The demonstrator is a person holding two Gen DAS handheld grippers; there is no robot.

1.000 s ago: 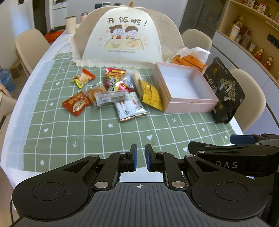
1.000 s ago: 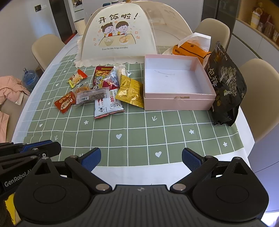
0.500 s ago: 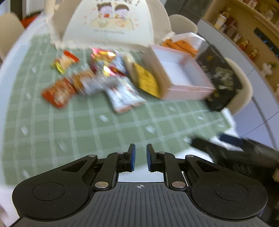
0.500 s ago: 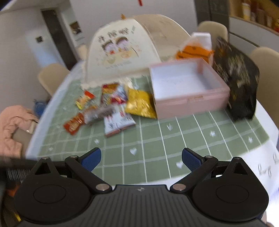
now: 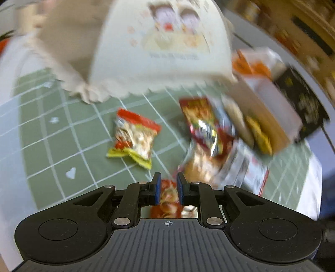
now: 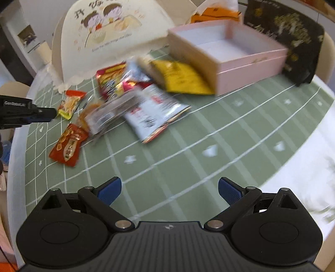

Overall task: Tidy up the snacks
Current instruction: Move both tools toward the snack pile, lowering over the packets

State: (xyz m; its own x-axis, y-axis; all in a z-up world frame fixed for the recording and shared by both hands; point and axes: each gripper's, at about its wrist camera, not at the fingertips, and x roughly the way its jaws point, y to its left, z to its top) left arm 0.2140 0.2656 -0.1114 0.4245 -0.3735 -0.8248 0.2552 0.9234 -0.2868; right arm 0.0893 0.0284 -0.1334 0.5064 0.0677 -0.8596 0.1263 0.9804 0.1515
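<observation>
Several snack packets lie on the green checked cloth (image 6: 188,167) left of an open pink box (image 6: 236,56): a red packet (image 6: 68,145), a red-and-yellow packet (image 5: 134,138), a white packet (image 6: 153,112) and a yellow packet (image 6: 182,78). My left gripper (image 5: 168,188) is nearly shut, empty, hovering above the red packet (image 5: 167,196); it also shows in the right wrist view (image 6: 27,112). My right gripper (image 6: 168,191) is wide open and empty, above the cloth in front of the pile. Both views are blurred.
A cream mesh food cover (image 5: 159,48) stands behind the snacks. A black bag (image 6: 293,48) leans right of the box, an orange pack (image 6: 213,14) behind it. The table edge (image 6: 303,167) runs at the right. Shelves (image 5: 303,31) line the far right wall.
Both grippers have moved forward and lower over the table toward the snacks; the left one swung left over the red packet. Jaw openings are unchanged.
</observation>
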